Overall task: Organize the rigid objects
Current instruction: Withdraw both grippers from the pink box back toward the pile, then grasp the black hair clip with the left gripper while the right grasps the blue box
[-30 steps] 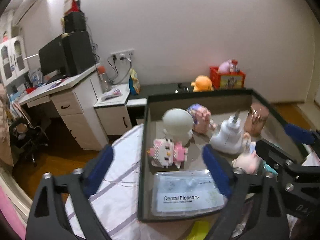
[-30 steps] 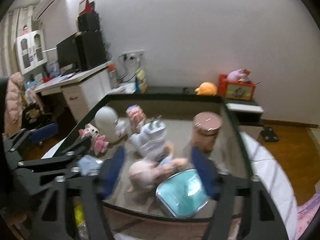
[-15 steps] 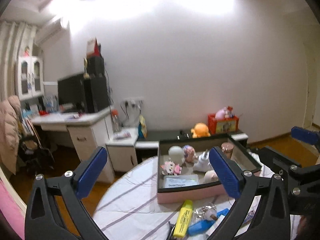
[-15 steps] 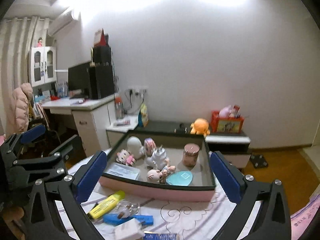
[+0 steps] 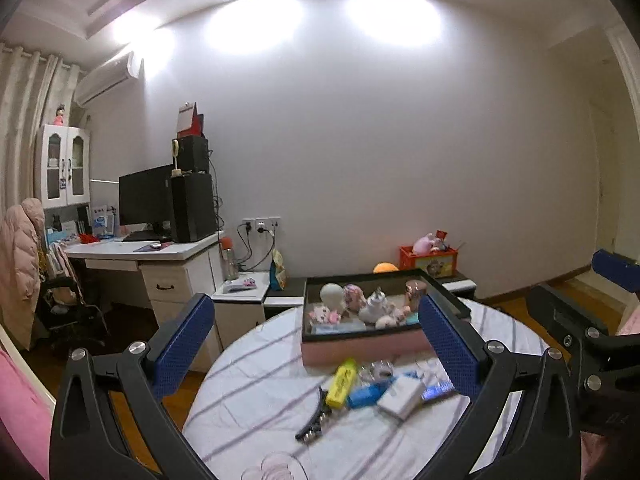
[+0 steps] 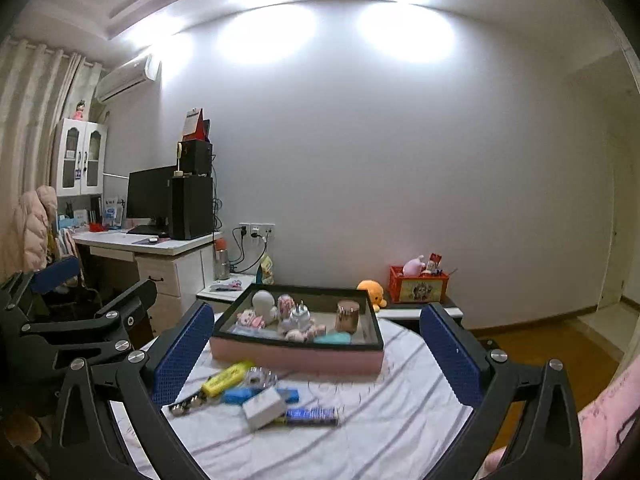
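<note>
The bench (image 6: 400, 432) lies ahead of both grippers. The tray (image 6: 296, 354) sits beyond, holding figurines and a copper jar (image 6: 347, 316). Between tray and grippers lie a yellow marker (image 6: 226, 373), white box (image 6: 264, 407) and blue tube (image 6: 308, 415). Left gripper (image 5: 316, 344) and right gripper (image 6: 316, 354): fully spread, empty, nothing obstructing.

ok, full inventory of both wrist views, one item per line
box: 1, pink with black rim, far side of the table
figurines and copper jar: several, mixed colours, inside the box
highlighter: 1, yellow, table in front of the box
white packet: 1, white, beside the highlighter
blue tube: 1, blue, right of the white packet
hair clip: 1, black, nearest table edge
tablecloth: 1, white striped, on the round table
left tongs: 1, black with blue pads, open, empty
right tongs: 1, same, open, empty
</note>
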`<state>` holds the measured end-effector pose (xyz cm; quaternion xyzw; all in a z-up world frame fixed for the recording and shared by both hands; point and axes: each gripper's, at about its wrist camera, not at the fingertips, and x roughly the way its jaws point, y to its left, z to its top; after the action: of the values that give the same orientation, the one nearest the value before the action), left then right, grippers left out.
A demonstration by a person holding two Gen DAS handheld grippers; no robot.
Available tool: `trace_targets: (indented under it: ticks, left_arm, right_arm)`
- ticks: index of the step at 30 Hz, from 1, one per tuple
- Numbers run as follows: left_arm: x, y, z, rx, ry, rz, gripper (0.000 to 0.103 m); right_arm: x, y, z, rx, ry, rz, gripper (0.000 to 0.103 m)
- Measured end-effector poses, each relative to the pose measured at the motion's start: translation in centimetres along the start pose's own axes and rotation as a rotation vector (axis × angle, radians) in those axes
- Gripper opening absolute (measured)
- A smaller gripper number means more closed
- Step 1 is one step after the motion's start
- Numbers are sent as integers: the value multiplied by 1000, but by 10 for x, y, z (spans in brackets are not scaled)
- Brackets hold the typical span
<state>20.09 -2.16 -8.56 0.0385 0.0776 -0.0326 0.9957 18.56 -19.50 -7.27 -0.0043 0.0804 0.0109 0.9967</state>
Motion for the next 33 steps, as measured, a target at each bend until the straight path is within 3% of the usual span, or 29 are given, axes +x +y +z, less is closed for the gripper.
trace_targets:
  ticks: [12, 15, 29, 33]
  left_arm:
    - [-2, -2, -36, 20, 85, 10, 103]
    - [8, 0, -49, 20, 137, 3, 103]
    - [82, 28, -113, -39, 453, -15, 103]
    - [108, 30, -122, -35, 535, -25, 103]
  right_arm:
    - [-8, 1, -30, 3, 67, -25, 103]
    - [-3, 4, -39, 0, 95, -16, 103]
    - [97, 4, -92, 60, 446, 55, 103]
    - [114, -3, -100, 78, 492, 40, 103]
